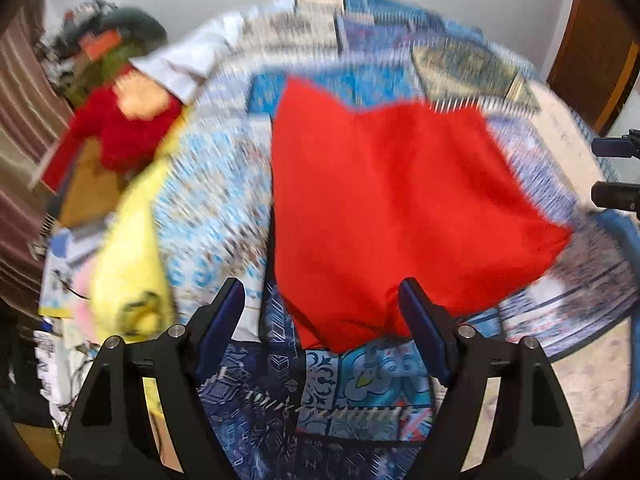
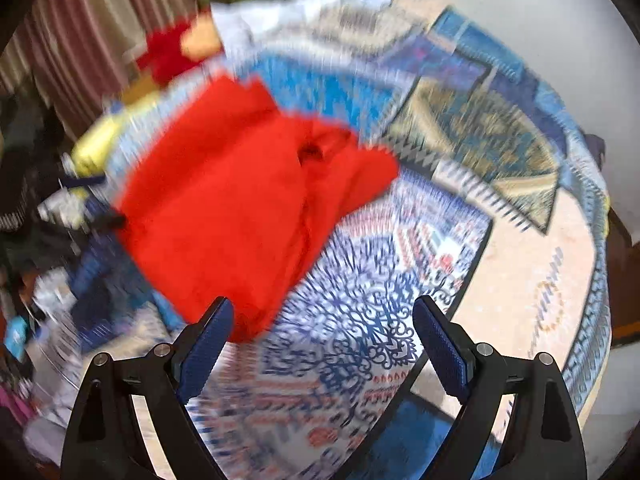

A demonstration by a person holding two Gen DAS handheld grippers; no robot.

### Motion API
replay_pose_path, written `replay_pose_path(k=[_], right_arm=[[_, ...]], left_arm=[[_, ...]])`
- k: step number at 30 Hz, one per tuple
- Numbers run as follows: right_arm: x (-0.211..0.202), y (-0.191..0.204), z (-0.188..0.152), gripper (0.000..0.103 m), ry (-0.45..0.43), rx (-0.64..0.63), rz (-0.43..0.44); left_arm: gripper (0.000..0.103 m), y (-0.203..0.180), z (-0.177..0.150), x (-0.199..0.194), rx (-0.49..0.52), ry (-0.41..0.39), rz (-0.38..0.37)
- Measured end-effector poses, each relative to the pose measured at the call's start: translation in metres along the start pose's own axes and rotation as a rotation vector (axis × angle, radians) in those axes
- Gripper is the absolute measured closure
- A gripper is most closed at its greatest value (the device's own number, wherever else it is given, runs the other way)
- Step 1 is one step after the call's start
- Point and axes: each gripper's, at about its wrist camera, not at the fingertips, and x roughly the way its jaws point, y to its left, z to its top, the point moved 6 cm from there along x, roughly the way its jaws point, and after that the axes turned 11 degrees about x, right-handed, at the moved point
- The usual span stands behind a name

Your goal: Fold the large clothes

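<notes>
A folded bright red garment (image 1: 384,208) lies flat on the patterned blue bedspread (image 1: 224,200). My left gripper (image 1: 324,300) is open and empty, held just above the garment's near edge. In the right wrist view the same red garment (image 2: 240,208) lies left of centre, with folds bunched at its far right side. My right gripper (image 2: 324,320) is open and empty, its left finger over the garment's near corner. The right gripper's fingers (image 1: 614,194) also show at the right edge of the left wrist view. Both views are motion-blurred.
A pile of clothes lies at the bed's far left: a red fuzzy garment (image 1: 120,136), a white one (image 1: 188,60) and a yellow one (image 1: 128,248). Striped curtains (image 2: 100,20) hang behind. A wooden door (image 1: 596,48) stands at the right.
</notes>
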Motion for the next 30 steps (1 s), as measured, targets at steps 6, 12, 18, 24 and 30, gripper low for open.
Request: replay_pose_path(k=[6, 12, 18, 24, 30], right_arm=[[-0.104, 0.035, 0.025, 0.013, -0.322, 0.042, 0.078], [-0.215, 0.072, 0.015, 0.013, -0.619, 0.06, 0.136], [-0.279, 0.091, -0.015, 0.013, -0.802, 0.083, 0.145], [-0.295, 0.104, -0.04, 0.012, -0.86, 0.085, 0.121], [-0.289, 0.109, -0.054, 0.009, -0.853, 0.084, 0.094]], left_arm=[[0.023, -0.009, 0.035, -0.112, -0.031, -0.266, 0.082], [0.023, -0.023, 0.051, -0.227, -0.084, -0.544, 0.14], [0.023, -0.034, 0.04, -0.29, -0.124, -0.715, 0.169], [0.023, -0.041, 0.025, -0.302, -0.142, -0.748, 0.183], [0.023, -0.047, 0.019, -0.295, -0.129, -0.729, 0.175]])
